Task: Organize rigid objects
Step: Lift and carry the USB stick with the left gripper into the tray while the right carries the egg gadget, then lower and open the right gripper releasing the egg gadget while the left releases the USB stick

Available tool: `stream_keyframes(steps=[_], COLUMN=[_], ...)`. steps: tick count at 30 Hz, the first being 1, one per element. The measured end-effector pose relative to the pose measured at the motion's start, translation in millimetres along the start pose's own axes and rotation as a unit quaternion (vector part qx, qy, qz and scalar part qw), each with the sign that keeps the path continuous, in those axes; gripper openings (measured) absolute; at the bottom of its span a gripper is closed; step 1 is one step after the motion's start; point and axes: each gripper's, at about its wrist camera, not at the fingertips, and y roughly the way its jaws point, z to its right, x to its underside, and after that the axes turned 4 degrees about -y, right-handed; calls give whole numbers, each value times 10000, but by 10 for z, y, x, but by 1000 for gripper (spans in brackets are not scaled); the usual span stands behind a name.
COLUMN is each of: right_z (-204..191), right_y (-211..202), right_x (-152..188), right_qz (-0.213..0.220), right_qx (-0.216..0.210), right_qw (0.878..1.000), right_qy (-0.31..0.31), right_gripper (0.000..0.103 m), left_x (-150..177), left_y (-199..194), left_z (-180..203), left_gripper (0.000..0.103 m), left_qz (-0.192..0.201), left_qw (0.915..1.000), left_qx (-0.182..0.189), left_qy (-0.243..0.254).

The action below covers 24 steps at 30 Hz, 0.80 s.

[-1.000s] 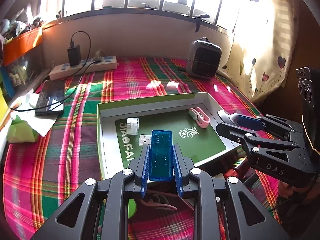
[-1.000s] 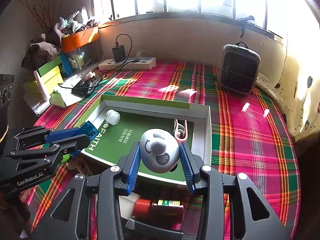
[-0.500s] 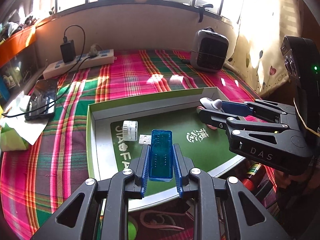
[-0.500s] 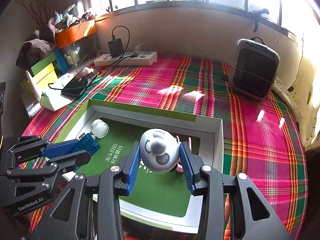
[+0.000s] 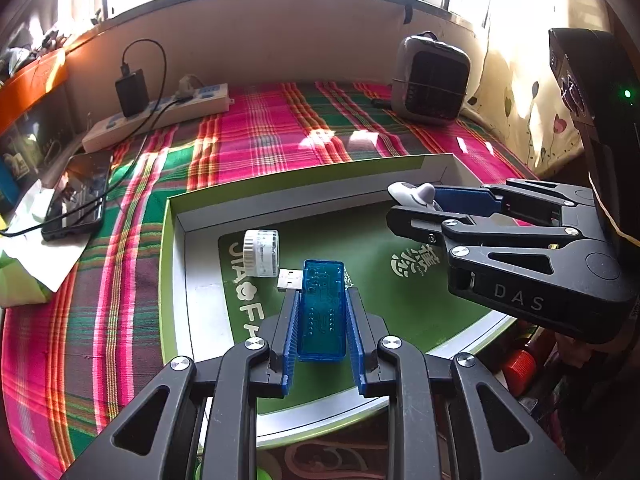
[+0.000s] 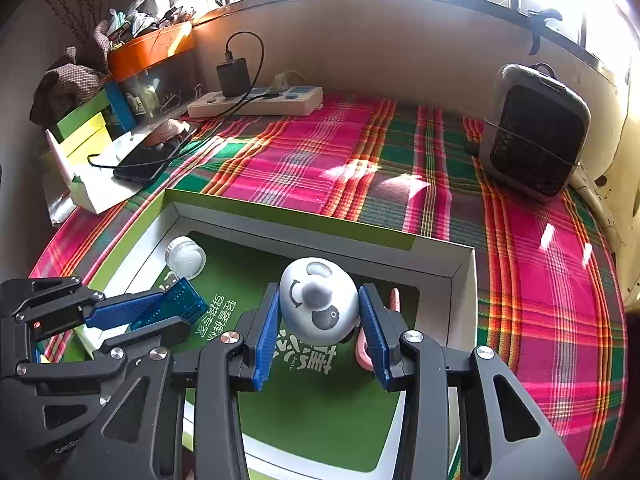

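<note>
My left gripper point(image 5: 322, 300) is shut on a translucent blue USB stick point(image 5: 322, 312) and holds it over the near left part of the green-floored box point(image 5: 176, 280). My right gripper point(image 6: 318, 304) is shut on a round grey-white toy point(image 6: 318, 304) with a face, over the box's right half point(image 6: 466, 300). A small white roll point(image 5: 262, 252) lies inside the box by the left wall; it also shows in the right wrist view point(image 6: 185, 258). A pink clip point(image 6: 394, 300) lies in the box behind the right fingers.
The box sits on a plaid cloth point(image 5: 280, 132). A phone point(image 5: 78, 196) on a cable, a power strip point(image 5: 160, 114) with a charger, and a small heater point(image 5: 432, 80) stand around it. A red-capped bottle point(image 5: 518, 370) lies below the box's near right corner.
Both grippers have moved forward over the box with their objects still held. The right gripper has come further in above the box's right side.
</note>
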Motion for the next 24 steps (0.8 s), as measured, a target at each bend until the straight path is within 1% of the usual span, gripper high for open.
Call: stream_keyframes(steps=[8, 24], right_z=[-43, -106], right_y=[51, 132], right_x=[-34, -93], right_qz=[-68, -189], right_qx=[98, 331], right_qw=[9999, 9988], right_qy=[-111, -311], right_gripper=[41, 41], left_x=[6, 7], left_y=[50, 55], left_z=[-14, -57], left_gripper=[21, 22], left_qz=[-66, -51], left_qw=[10000, 9997], left_qx=[0, 102], left_qy=[-56, -194])
